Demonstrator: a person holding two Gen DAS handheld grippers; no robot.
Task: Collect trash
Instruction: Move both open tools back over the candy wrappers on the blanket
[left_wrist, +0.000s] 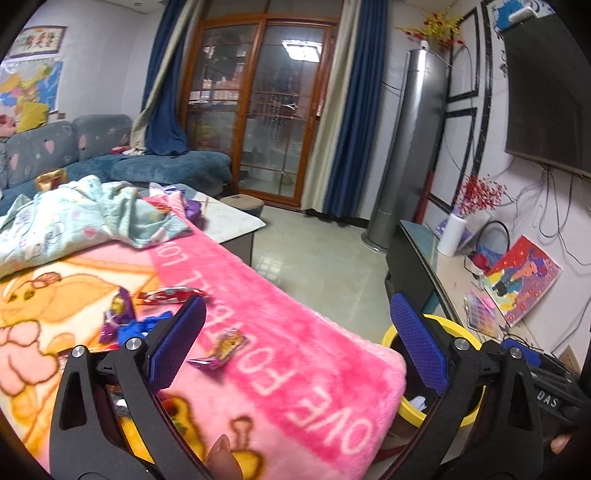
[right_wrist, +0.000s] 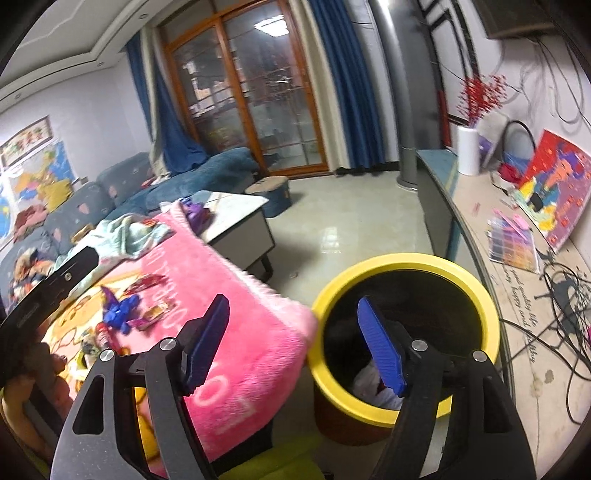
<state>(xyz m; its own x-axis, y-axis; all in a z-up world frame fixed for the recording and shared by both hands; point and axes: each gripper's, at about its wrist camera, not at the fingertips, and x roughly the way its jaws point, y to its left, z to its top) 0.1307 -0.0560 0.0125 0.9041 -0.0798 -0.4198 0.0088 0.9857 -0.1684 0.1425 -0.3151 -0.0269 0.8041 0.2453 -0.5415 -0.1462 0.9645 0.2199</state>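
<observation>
Both claws, left (left_wrist: 297, 339) and right (right_wrist: 291, 343), stand spread and empty. Wrappers (left_wrist: 225, 345) lie scattered on the pink blanket (left_wrist: 295, 295); the yellow bin (right_wrist: 402, 266) stands beside it. Next move, by judgement: reach for another wrapper.

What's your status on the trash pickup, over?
Left gripper open, empty. Right gripper open, empty, by the yellow bin. Wrappers remain on the pink blanket. Nothing in the way.

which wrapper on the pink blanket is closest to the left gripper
The gold-and-purple wrapper, lying alone just ahead of the left gripper; the others cluster farther left.
</observation>
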